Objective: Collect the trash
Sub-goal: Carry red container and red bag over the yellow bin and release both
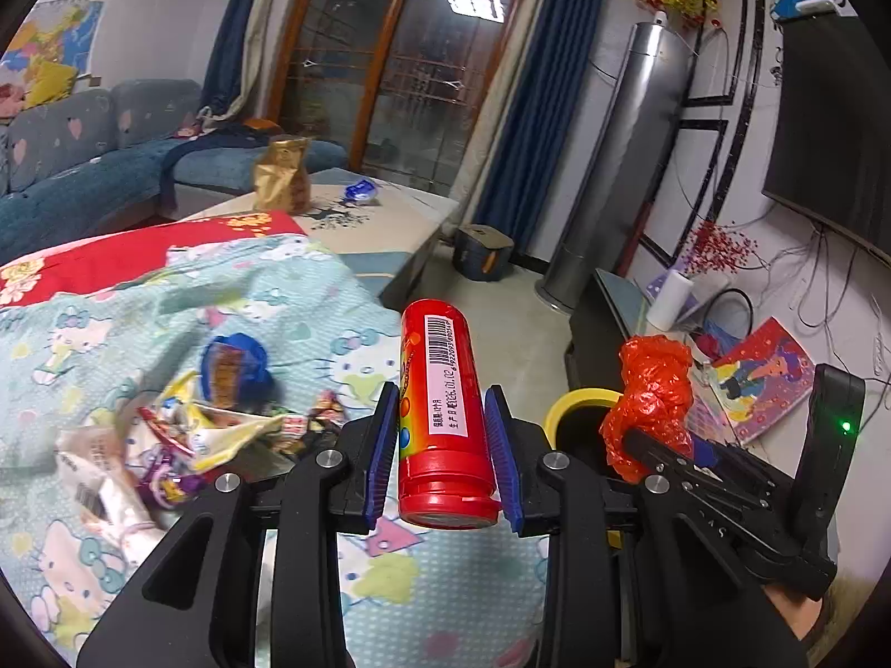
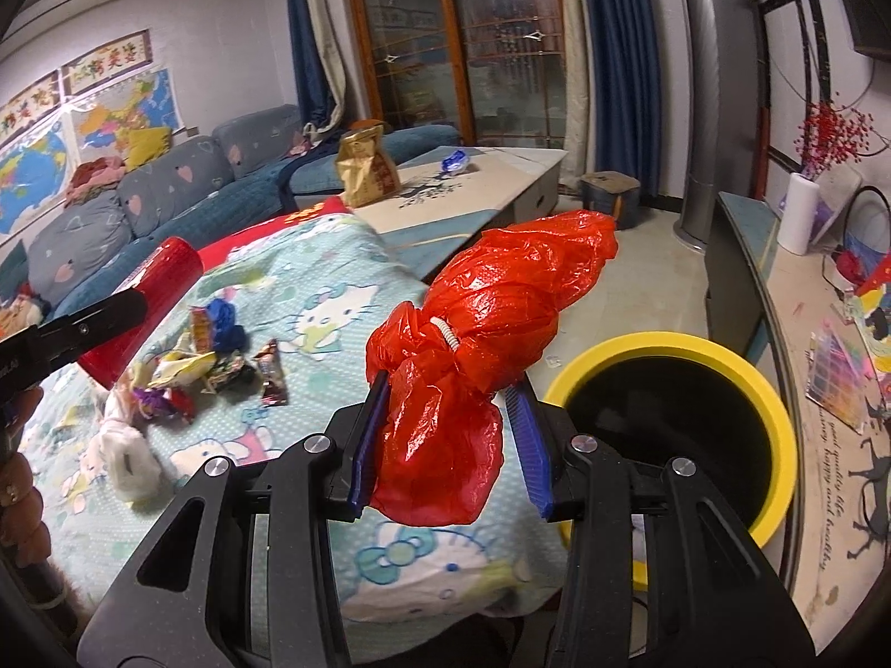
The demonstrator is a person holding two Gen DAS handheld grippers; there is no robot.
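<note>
My left gripper (image 1: 442, 398) is shut on a red cylindrical candy tube (image 1: 445, 412) with a barcode label, held above the Hello Kitty cloth (image 1: 139, 300). The tube also shows at the left of the right wrist view (image 2: 145, 306). My right gripper (image 2: 451, 389) is shut on a crumpled red plastic bag (image 2: 479, 356), held just left of a yellow-rimmed black bin (image 2: 774, 406). The bag (image 1: 649, 395) and bin rim (image 1: 573, 398) show in the left wrist view too. A pile of wrappers (image 1: 184, 434) (image 2: 189, 378) lies on the cloth.
A coffee table (image 1: 384, 228) behind holds a gold bag (image 1: 281, 172) and a blue wrapper (image 1: 362, 189). A blue sofa (image 1: 83, 167) stands at the left. A TV stand (image 2: 746, 256) with a paper roll (image 2: 799, 211) is at the right.
</note>
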